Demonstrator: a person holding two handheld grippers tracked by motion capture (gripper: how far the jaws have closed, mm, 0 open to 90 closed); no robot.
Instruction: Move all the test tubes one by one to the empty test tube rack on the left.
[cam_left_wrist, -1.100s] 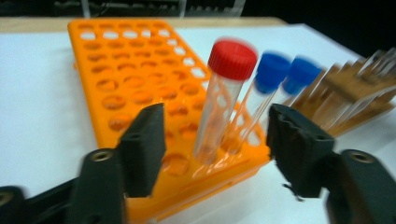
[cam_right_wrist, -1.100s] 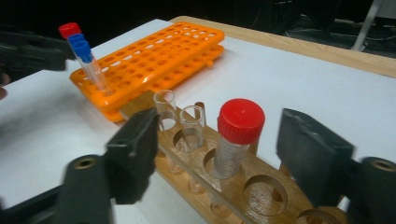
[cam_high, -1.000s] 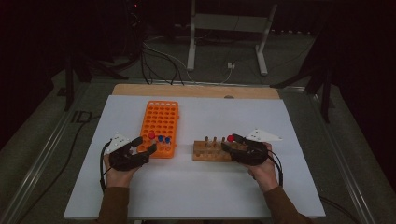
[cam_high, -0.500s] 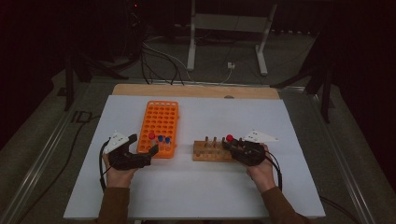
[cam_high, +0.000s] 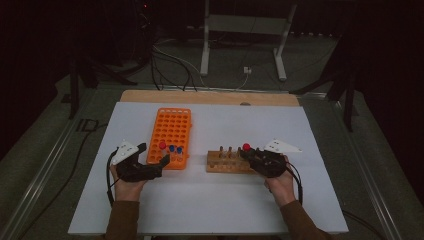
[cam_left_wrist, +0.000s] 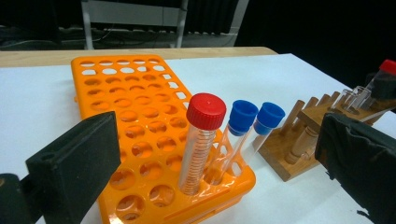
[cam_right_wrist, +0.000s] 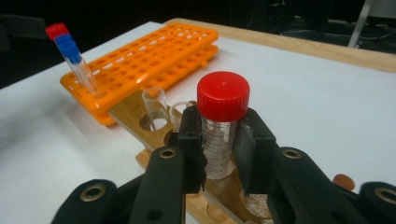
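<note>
An orange rack (cam_high: 172, 127) (cam_left_wrist: 126, 93) holds a red-capped tube (cam_left_wrist: 203, 135) and two blue-capped tubes (cam_left_wrist: 243, 119) at its near end. My left gripper (cam_high: 154, 153) (cam_left_wrist: 217, 163) is open; its jaws have just been opening and now stand wide on either side of that end, touching nothing. A wooden rack (cam_high: 225, 165) (cam_right_wrist: 130, 112) lies to the right. My right gripper (cam_high: 246, 153) (cam_right_wrist: 222, 149) has just been closing and is shut on a second red-capped tube (cam_right_wrist: 223, 95) that stands upright in the wooden rack.
Two empty clear tubes (cam_right_wrist: 154, 105) stand in the wooden rack beside the held one. The white table (cam_high: 310, 130) has bare room behind and to the right. A wooden strip (cam_high: 210, 97) edges its far side, and a metal stand (cam_high: 245, 45) is beyond.
The left jaws have spread apart from the red-capped tube in the orange rack. The right jaws have closed on the red-capped tube in the wooden rack. Both hands kept their places.
</note>
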